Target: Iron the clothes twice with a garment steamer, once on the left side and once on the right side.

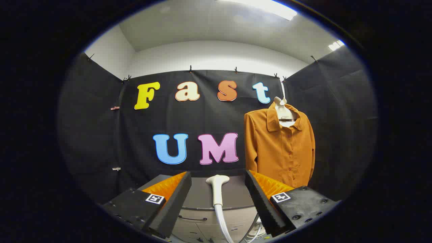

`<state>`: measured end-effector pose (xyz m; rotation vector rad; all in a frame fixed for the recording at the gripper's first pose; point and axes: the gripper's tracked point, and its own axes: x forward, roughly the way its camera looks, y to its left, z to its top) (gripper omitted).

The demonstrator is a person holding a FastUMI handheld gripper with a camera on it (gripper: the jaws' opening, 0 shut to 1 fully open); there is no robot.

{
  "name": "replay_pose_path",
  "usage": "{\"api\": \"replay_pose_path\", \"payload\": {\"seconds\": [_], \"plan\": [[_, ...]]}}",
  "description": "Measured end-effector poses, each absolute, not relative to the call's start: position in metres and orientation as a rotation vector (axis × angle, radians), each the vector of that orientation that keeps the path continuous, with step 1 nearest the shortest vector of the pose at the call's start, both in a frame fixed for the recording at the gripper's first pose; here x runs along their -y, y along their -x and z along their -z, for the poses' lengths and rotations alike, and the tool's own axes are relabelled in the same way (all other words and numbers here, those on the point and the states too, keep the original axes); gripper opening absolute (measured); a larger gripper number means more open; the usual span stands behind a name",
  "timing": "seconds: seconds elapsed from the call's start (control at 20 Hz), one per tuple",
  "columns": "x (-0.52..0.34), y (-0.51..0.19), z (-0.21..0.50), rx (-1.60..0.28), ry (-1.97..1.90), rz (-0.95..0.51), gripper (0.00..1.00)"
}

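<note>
Released, the gripper has its fingers spread either side of the steamer head. It stands upright, head topmost, by the desk's far edge. An orange shirt hangs beyond, right.

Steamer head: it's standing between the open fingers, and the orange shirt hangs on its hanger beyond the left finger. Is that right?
One detail is off. In the gripper view the orange shirt hangs beyond the right finger, not the left. The rest holds: the steamer head stands between the open fingers of the gripper, untouched.
</note>
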<state>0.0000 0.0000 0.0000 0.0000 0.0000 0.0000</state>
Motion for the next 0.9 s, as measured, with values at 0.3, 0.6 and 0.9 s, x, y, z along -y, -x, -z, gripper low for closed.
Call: {"api": "replay_pose_path", "payload": {"seconds": [0.3, 0.6, 0.9], "plan": [[-0.0012, -0.0027, -0.0026, 0.003, 0.001, 0.007, 0.99], [-0.0016, -0.0011, -0.0055, 0.004, 0.002, 0.014, 0.99], [-0.0038, 0.0003, -0.0020, -0.010, 0.008, 0.018, 0.99]]}}
